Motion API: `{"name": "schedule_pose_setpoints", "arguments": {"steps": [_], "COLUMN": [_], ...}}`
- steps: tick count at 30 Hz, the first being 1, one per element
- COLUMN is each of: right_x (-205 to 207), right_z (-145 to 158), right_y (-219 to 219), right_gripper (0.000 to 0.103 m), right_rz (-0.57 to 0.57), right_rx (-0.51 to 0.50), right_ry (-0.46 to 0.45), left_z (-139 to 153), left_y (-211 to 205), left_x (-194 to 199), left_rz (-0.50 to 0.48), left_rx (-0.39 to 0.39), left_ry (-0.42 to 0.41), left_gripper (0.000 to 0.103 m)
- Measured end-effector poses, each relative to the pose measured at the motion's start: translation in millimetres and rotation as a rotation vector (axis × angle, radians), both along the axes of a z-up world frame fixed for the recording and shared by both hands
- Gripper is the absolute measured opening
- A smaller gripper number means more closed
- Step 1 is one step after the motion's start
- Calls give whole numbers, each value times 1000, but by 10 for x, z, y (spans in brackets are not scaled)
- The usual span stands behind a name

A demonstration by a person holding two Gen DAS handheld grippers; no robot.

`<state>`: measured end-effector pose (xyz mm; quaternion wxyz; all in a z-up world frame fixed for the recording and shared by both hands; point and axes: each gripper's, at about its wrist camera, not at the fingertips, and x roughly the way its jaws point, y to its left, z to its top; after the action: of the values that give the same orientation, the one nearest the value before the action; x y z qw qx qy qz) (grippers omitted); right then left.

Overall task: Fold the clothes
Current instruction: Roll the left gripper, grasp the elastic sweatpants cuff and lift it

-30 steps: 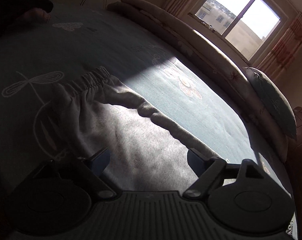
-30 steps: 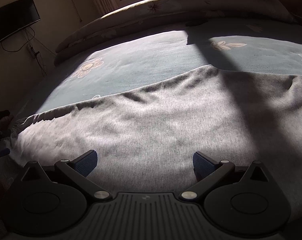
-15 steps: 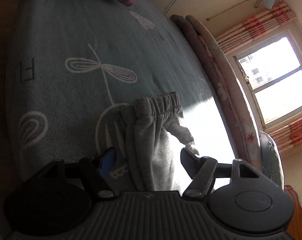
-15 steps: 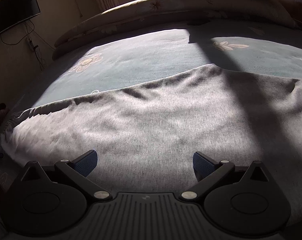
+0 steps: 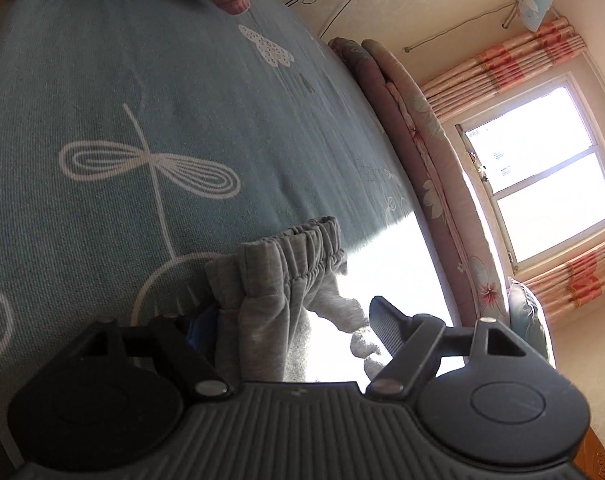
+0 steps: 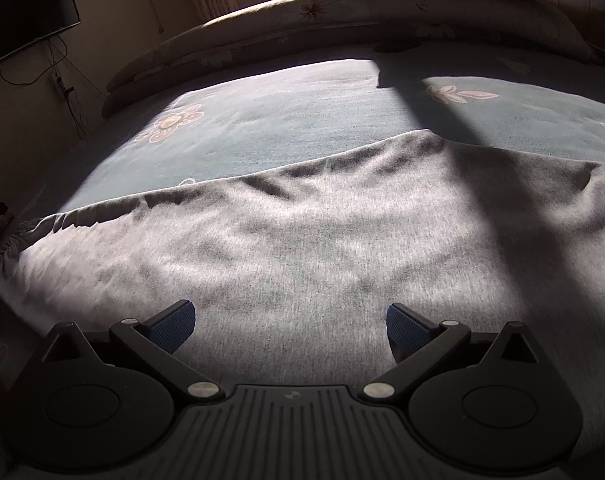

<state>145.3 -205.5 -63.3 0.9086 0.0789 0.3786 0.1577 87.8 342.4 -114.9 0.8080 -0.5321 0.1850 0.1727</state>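
Here, soft, light grey sweatpants (image 6: 302, 248) lie across a teal bedspread (image 5: 102, 80); left gripper (image 5: 286, 320), jaws just widened, straddles the bunched elastic waistband (image 5: 290, 244), best grab pt; right gripper (image 6: 290, 320) gapes above mid-fabric w/o gripping.

A home bedroom is shown: a bed (image 5: 150, 92) covered by a patterned teal bedspread, rolled quilts (image 5: 418, 152) laid along its far edge, a curtained window (image 5: 542, 184), and a wall-mounted television (image 6: 26, 16).
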Motion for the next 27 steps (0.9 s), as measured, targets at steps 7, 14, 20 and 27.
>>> {"name": "schedule_pose_setpoints", "arguments": {"steps": [7, 14, 20, 27], "right_x": [-7, 2, -4, -5], "right_z": [3, 4, 28, 50], "right_y": [-8, 14, -20, -67], "right_gripper": [103, 103, 103, 103], "right_rz": [1, 3, 3, -5], "right_rx": [3, -11, 9, 35], "right_ry": [2, -1, 3, 5], "left_z": [6, 20, 113, 400], "left_y": [61, 14, 4, -234], "left_x": [96, 98, 66, 217], "left_rz": [-30, -56, -37, -50], "left_rx": [48, 136, 180, 344], "left_ry": [-32, -47, 90, 257], "left_gripper": [79, 74, 29, 27]}}
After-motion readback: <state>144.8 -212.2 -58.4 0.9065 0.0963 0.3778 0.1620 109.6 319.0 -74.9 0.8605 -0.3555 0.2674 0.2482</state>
